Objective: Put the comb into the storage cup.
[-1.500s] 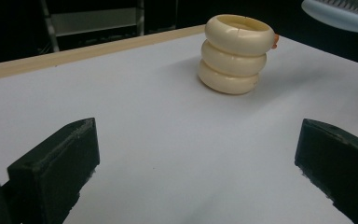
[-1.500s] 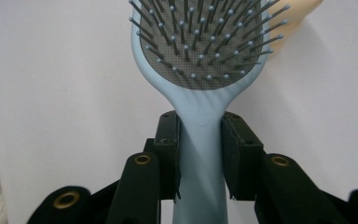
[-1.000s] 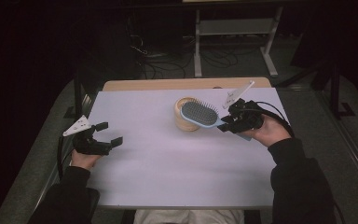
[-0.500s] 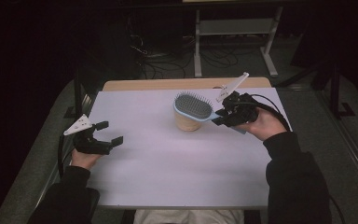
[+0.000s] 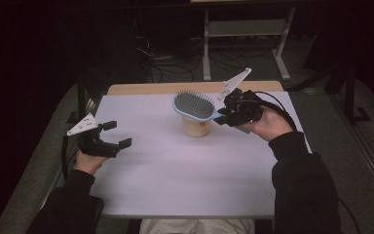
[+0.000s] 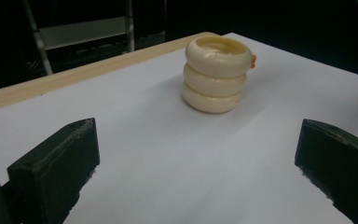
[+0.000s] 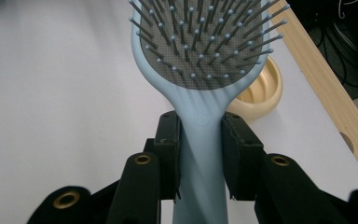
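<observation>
A light blue hairbrush [image 5: 193, 105] with a grey bristle pad hangs in the air over a cream ribbed cup [image 5: 197, 127] near the table's far middle. My right gripper [image 5: 222, 116] is shut on the brush's handle [image 7: 200, 154], bristles facing up, and the cup's rim [image 7: 261, 95] peeks out behind the brush head. At the table's left, my left gripper [image 5: 118, 134] hovers open with nothing between its jaws. It faces the cup [image 6: 216, 74], which stands upright some way ahead of it.
The white mat [image 5: 185, 180] covers the table, with a strip of bare wood [image 5: 141, 88] along the far edge. A metal rack [image 5: 246, 29] and cables stand on the dark floor beyond.
My right gripper has lifted the brush up off the cup's top and carried it slightly left and away. The left gripper has risen a little.
</observation>
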